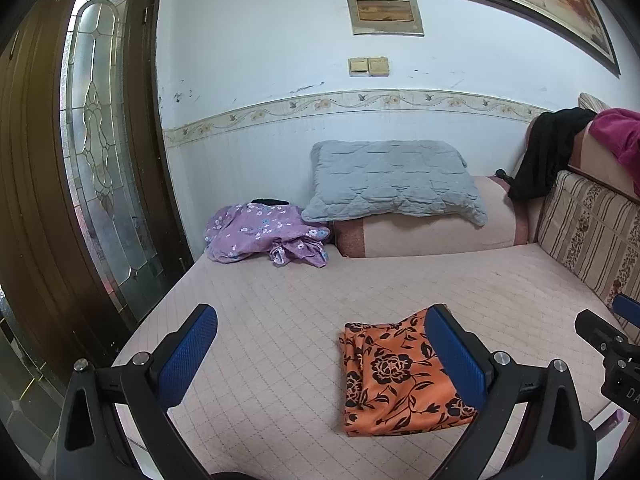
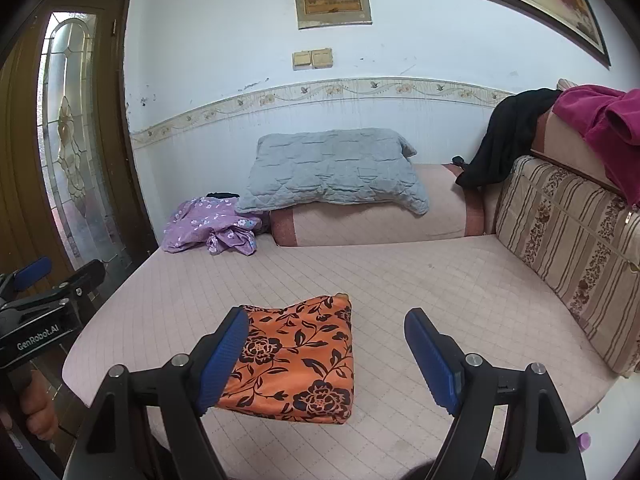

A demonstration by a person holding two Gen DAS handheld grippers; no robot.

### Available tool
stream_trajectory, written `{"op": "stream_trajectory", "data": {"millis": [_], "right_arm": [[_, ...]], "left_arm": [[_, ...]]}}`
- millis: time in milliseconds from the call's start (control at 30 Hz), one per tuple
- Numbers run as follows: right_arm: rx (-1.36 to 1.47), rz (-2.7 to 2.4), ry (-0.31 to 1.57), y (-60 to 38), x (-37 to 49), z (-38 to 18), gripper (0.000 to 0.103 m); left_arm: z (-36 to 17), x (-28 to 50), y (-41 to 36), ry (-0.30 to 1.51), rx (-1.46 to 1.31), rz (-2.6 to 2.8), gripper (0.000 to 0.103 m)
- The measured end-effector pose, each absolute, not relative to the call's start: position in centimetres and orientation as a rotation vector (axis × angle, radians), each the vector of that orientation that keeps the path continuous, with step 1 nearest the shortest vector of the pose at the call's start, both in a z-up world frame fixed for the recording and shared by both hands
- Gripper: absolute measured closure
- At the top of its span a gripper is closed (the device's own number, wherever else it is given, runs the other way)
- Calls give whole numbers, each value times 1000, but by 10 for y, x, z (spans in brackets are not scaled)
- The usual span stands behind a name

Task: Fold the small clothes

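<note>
A folded orange cloth with black flowers (image 1: 394, 376) lies flat on the pink quilted mattress (image 1: 272, 320); it also shows in the right wrist view (image 2: 296, 364). My left gripper (image 1: 320, 356) is open and empty, held above the mattress, its right finger over the cloth's right edge. My right gripper (image 2: 326, 356) is open and empty, its left finger over the cloth's left edge. A crumpled purple flowered garment (image 1: 260, 236) lies at the far left of the mattress, also seen in the right wrist view (image 2: 212, 228).
A grey pillow (image 1: 388, 178) rests on a pink bolster (image 1: 432, 232) against the wall. A striped cushion (image 2: 576, 248) lines the right side, with black (image 2: 504, 140) and magenta (image 2: 600, 120) clothes on top. A wooden glass door (image 1: 92, 152) stands left.
</note>
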State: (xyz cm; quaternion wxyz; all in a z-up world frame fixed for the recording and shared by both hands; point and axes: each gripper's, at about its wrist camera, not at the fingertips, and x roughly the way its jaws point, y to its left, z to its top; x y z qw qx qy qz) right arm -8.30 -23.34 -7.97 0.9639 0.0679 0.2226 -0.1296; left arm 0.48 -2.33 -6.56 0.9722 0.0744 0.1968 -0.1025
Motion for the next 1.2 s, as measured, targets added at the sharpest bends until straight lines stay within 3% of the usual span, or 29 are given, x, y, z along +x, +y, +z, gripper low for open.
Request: {"op": "stream_trajectory", "data": {"millis": [1200], "right_arm": [[152,-221,509,-238,0,-96,20]], "left_arm": [[-90,77,-3,489,121,-121,0]]}}
